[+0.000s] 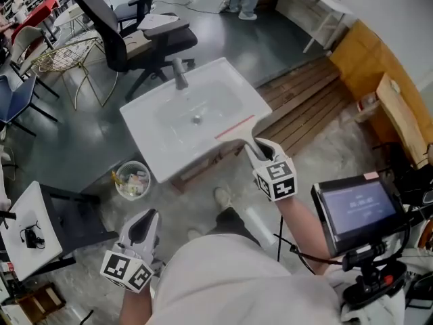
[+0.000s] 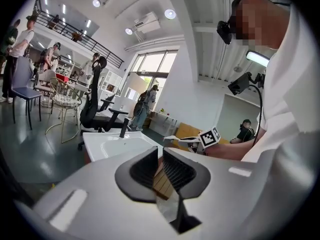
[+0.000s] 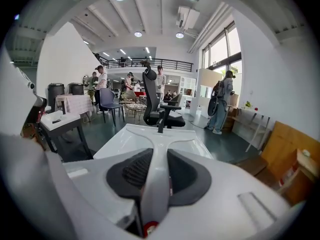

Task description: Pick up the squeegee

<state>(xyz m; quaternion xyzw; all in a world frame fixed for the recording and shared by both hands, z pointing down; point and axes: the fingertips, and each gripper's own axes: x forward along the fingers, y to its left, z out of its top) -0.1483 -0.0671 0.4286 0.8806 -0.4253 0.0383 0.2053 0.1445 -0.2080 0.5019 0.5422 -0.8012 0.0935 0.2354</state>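
The squeegee (image 1: 237, 128) is white with a thin red blade edge, and it hangs over the front right corner of the white sink (image 1: 145, 124). My right gripper (image 1: 256, 151) is shut on its handle. In the right gripper view the squeegee's handle (image 3: 156, 154) runs up between the dark pads, and its crossbar sits in front of the sink basin. My left gripper (image 1: 142, 227) hangs low at the lower left, away from the sink. Its pads (image 2: 145, 168) stand a narrow gap apart with nothing between them. The left gripper view shows the squeegee (image 2: 172, 138) ahead, over the sink's edge.
The sink has a grey faucet (image 1: 179, 73) and rests low on the floor. Near it are a black office chair (image 1: 128, 32), a bin with rubbish (image 1: 133, 180), wooden slats (image 1: 304, 100), a small white table (image 1: 30, 229) and a screen on a stand (image 1: 355, 205). People stand further back.
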